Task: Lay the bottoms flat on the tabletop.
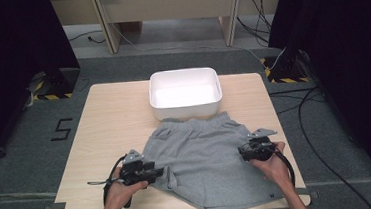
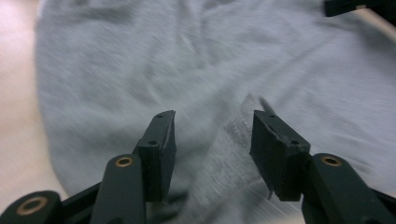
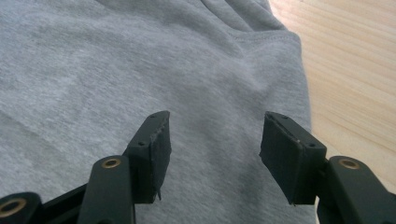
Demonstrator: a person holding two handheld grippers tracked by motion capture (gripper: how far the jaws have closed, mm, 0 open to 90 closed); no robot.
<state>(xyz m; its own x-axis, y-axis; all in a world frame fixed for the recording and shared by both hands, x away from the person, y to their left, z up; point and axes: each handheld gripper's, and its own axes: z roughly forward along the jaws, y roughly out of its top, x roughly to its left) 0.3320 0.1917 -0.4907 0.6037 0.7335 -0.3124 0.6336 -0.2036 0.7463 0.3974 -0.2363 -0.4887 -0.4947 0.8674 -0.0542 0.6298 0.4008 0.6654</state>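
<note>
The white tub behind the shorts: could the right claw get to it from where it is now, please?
Probably yes: the right claw stands open over the grey shorts, and nothing upright lies between it and the white tub, only flat cloth.

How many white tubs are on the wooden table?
1. The white tub stands at the far middle of the wooden table, just beyond the waistband of the grey shorts. Nothing on the table looks able to hide a second tub.
</note>
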